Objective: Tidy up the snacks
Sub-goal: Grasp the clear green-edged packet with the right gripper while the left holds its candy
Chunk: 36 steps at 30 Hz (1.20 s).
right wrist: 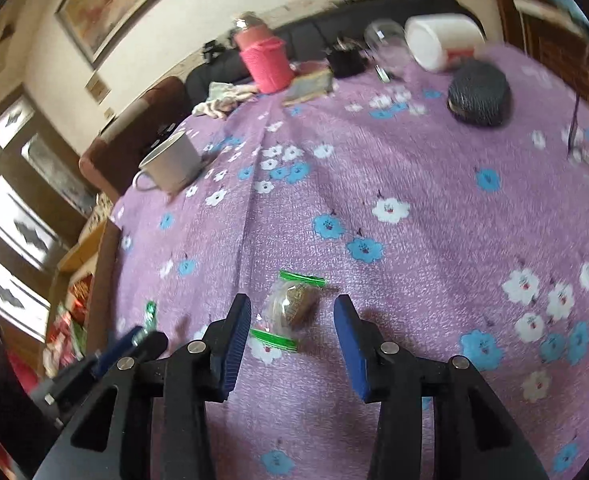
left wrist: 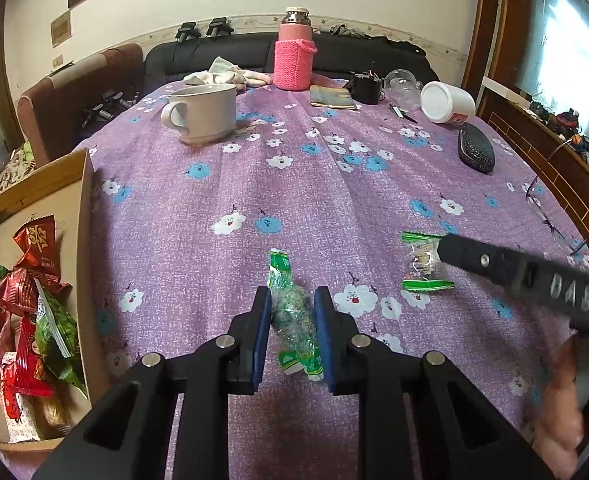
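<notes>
The left tongs (left wrist: 292, 306) were clamped on a green-wrapped snack (left wrist: 294, 312), their blue pads pressed against its two sides, the wrapper's twisted end pointing toward twelve o'clock over the purple flowered cloth of the surface (left wrist: 314, 200). At about three o'clock from that snack lay a second snack in clear wrap with green ends (left wrist: 424, 262), with the tip of the right tongs (right wrist: 292, 312) reaching in over it from the right edge of the left wrist view. In the right wrist view those tongs stood apart, the clear-wrapped snack (right wrist: 292, 308) lying on the cloth between the pads and touched by neither. At nine o'clock in the left view a cardboard box (left wrist: 82, 208) held red and green snack packets (left wrist: 26, 300). Toward twelve o'clock stood a grey mug (left wrist: 202, 114) and a flask in a pink knitted sleeve (left wrist: 293, 58).
</notes>
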{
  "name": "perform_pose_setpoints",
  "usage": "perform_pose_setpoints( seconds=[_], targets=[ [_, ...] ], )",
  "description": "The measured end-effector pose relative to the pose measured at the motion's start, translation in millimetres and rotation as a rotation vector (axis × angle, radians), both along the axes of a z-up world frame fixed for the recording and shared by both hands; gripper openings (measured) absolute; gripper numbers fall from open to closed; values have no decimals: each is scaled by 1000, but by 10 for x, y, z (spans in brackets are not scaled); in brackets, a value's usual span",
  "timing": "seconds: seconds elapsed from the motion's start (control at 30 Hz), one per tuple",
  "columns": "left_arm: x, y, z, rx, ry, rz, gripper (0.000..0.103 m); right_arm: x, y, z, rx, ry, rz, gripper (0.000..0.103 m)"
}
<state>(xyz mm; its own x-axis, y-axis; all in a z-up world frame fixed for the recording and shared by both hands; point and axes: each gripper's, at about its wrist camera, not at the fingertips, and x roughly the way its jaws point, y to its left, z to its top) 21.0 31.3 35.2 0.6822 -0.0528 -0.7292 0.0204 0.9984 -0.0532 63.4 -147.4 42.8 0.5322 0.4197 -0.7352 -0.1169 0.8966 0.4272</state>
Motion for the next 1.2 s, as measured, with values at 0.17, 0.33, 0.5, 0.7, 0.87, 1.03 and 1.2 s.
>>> perform_pose_setpoints(
  seconds=[0.17,0.33,0.5,0.7,0.87,1.03,1.2],
  targets=[
    [-6,35,14,-12,-3,11,21,191,151,8,-45,92,9,43],
    [-5,94,12,-26,1,27,21,387,511,-46,-237,203,75,33],
    [4,126,-3,-38,11,32,21,438,665,16,-342,228,130,26],
    [7,112,1,-34,6,29,21,398,606,726,-320,-4,82,22],
    [24,130,-5,-43,10,35,21,64,520,1075,-273,-216,22,22],
    [14,115,3,-39,5,28,21,-265,469,772,-204,-165,50,22],
    [-9,100,15,-29,-8,27,21,-539,395,490,-199,-172,64,22]
  ],
)
